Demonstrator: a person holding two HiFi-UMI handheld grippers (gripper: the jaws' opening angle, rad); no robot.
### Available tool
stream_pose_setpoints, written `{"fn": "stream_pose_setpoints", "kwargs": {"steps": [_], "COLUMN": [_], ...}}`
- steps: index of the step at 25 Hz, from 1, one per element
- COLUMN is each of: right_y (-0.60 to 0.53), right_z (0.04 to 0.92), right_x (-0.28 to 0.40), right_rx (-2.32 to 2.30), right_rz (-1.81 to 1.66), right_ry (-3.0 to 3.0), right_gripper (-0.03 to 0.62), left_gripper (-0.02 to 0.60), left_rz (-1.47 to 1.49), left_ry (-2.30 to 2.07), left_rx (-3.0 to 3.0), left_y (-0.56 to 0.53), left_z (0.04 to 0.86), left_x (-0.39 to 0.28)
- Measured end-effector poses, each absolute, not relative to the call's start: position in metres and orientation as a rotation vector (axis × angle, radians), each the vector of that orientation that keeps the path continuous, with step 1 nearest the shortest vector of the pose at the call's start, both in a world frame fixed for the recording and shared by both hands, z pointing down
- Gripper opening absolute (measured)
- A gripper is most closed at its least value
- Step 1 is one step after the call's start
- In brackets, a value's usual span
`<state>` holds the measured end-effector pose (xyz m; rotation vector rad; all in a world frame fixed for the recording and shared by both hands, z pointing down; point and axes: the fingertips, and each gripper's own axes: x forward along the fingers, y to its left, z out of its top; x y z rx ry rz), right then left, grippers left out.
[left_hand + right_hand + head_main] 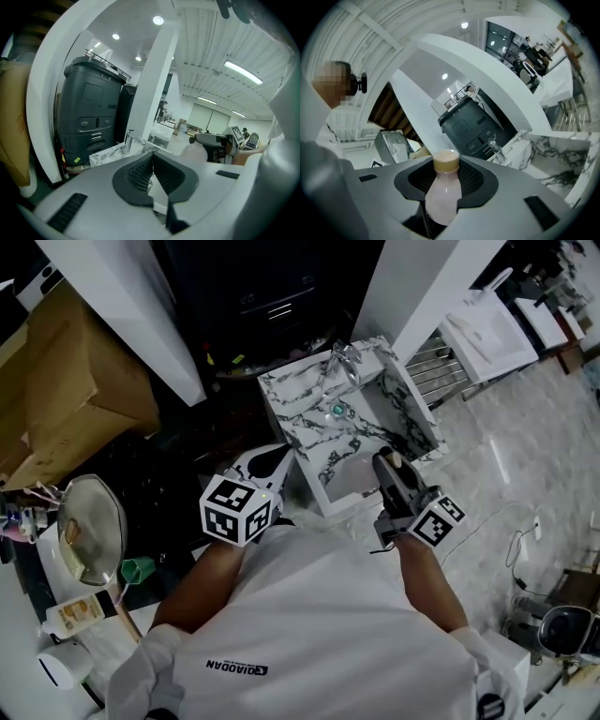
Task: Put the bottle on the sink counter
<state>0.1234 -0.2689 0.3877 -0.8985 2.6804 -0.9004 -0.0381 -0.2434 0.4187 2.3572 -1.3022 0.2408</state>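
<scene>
A pale pink bottle point(442, 194) with a tan cap sits between the dark pads of my right gripper point(445, 164), which is shut on its shoulder and neck. In the head view my right gripper point(389, 467) hovers at the front right corner of the white marble sink point(300, 395), whose chrome faucet point(347, 360) stands at the back. My left gripper point(281, 457) is at the sink's front left corner. Its pads point(140, 171) meet at the tips with nothing between them. The left gripper view shows the held bottle point(193, 151), the sink point(105, 153) and the faucet point(127, 139) ahead.
A black machine point(89, 112) and a white pillar point(152, 89) stand behind the sink. A cardboard box point(75, 381), a round metal dish point(89, 531), a green cup point(138, 569) and a lying bottle point(80, 613) are at the left. A metal rack point(441, 367) is right of the sink.
</scene>
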Motion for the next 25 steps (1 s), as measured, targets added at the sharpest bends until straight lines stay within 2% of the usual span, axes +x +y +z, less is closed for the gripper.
{"fn": "stream_pose_setpoints", "kwargs": {"steps": [16,25], "right_y": [-0.308,-0.329], "right_z": [0.448,0.485], "right_x": [0.058,0.048], "right_rx": [-1.108,-1.14], "right_rz": [-0.328,-0.338], "right_ry": [3.248,3.337], "right_gripper": [0.158,0.158], "left_gripper": [0.015,0.015], "left_rz": [0.245,0.338], "left_ry": [-1.298,-1.267], "left_rx": [2.303,2.287], "left_y": [-0.296,-0.317], "left_z": [0.446,0.476], "left_x": [-0.091,-0.1]}}
